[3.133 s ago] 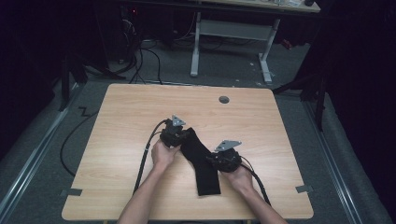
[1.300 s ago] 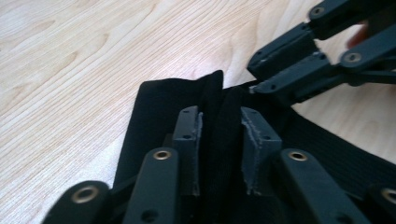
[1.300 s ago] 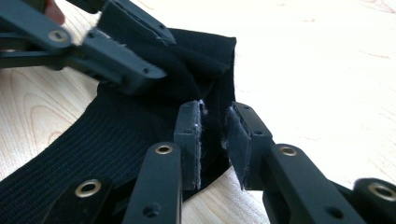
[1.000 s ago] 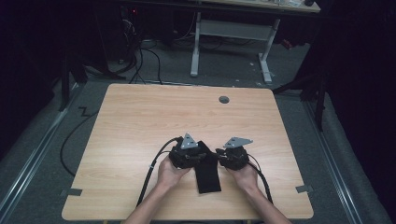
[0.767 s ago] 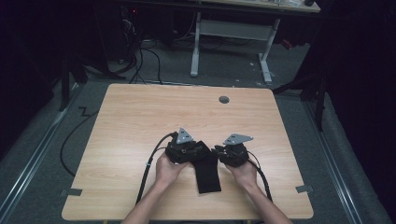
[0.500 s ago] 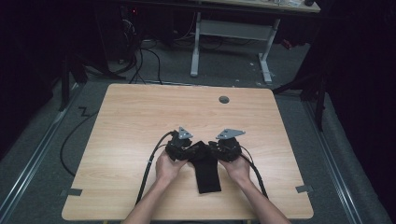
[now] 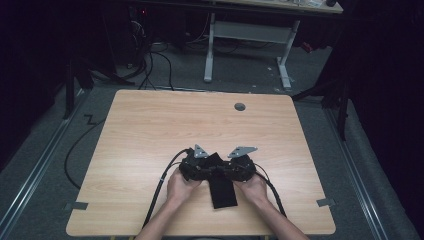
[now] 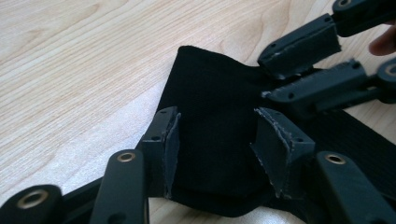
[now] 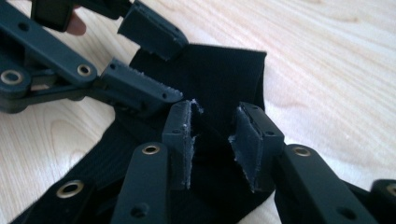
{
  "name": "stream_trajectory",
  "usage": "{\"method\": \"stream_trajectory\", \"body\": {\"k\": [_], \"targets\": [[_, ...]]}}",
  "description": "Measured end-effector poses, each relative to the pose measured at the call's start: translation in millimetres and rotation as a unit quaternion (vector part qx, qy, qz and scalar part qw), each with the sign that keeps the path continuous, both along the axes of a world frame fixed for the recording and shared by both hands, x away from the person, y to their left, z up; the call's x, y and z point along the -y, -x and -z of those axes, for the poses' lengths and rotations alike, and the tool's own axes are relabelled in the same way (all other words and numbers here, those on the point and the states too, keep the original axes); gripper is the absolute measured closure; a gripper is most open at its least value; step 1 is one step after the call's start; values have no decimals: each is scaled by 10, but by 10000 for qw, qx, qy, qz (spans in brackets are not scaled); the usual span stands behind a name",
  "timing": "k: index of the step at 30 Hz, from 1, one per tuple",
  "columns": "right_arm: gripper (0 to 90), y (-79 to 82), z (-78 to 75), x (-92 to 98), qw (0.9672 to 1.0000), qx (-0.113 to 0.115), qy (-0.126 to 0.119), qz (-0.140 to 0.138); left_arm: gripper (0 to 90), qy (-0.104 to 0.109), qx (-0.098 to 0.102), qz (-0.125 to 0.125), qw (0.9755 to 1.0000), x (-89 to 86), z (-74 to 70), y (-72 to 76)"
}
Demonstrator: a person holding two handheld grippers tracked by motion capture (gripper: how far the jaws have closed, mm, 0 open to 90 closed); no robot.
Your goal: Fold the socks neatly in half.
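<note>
A black ribbed cloth (image 7: 223, 192) lies folded on the wooden table (image 7: 150, 130) near its front edge. Both grippers meet over its far end, tips facing each other. My left gripper (image 7: 204, 167) (image 8: 215, 126) has just been opening its jaws. They stand apart over the folded cloth (image 8: 210, 79), and the pads do not press on it. My right gripper (image 7: 231, 167) (image 9: 212, 123) has also just been opening, with the cloth (image 9: 229, 70) showing in the gap between its pads. Each gripper view shows the other gripper close ahead: the right gripper (image 8: 280, 77) and the left gripper (image 9: 161, 70).
A grey round cable hole (image 7: 240, 106) sits near the table's far edge. Grey tape marks (image 7: 76, 205) (image 7: 325, 202) flag the front corners. A black cable (image 7: 162, 185) trails off the front. A desk frame (image 7: 245, 45) stands on the floor beyond.
The long slanted cloth of three seconds ago now lies shorter, folded over. Both hands have drawn together at its far end, and over the last second both pairs of jaws have spread.
</note>
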State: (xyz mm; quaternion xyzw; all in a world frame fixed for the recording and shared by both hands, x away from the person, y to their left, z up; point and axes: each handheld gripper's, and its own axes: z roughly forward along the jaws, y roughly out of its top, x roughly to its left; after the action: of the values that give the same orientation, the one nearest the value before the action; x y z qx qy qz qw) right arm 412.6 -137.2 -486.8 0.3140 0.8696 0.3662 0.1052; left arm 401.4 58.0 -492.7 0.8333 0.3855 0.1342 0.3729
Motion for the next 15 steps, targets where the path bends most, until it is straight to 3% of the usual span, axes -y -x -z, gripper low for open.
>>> {"method": "stream_trajectory", "body": {"k": [9,15], "targets": [[630,-112,65,-52,9999,42,45,142,499,68,162,-162,9997,-42,40,-117],[611,-206,96,-61,9993,108,-78,357,494,23,182,-257,9995,-41,33,-253]]}}
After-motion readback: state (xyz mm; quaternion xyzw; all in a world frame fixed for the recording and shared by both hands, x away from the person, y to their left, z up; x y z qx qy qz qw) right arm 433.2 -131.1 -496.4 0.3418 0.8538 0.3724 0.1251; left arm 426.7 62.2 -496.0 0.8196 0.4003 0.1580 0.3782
